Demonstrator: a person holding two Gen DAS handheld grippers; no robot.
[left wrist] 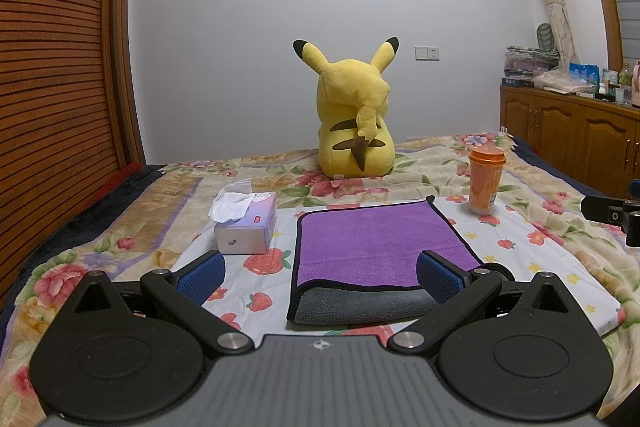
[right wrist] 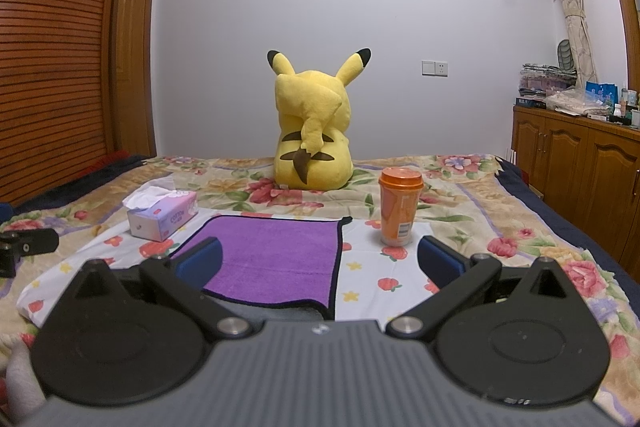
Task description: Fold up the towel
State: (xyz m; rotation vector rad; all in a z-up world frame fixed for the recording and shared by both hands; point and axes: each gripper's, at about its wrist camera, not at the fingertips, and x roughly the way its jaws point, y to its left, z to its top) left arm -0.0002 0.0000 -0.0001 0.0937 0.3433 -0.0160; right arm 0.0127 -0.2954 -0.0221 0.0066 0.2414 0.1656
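The purple towel (left wrist: pixel 376 247) lies near on the strawberry sheet (left wrist: pixel 532 259), already doubled (grey underside peeking out). Both the left gripper (left wrist: pixel 322 269) and right gripper (right wrist: pixel 320 259) hover spread, holding nothing. Pinch the 2 near corners evenly, then carry them far together.

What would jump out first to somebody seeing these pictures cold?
A big yellow plush sits at the far side of the bed, its back to the cameras. Nearer lies a purple towel on the strawberry-print cloth, flanked by a tissue box and an orange cup.
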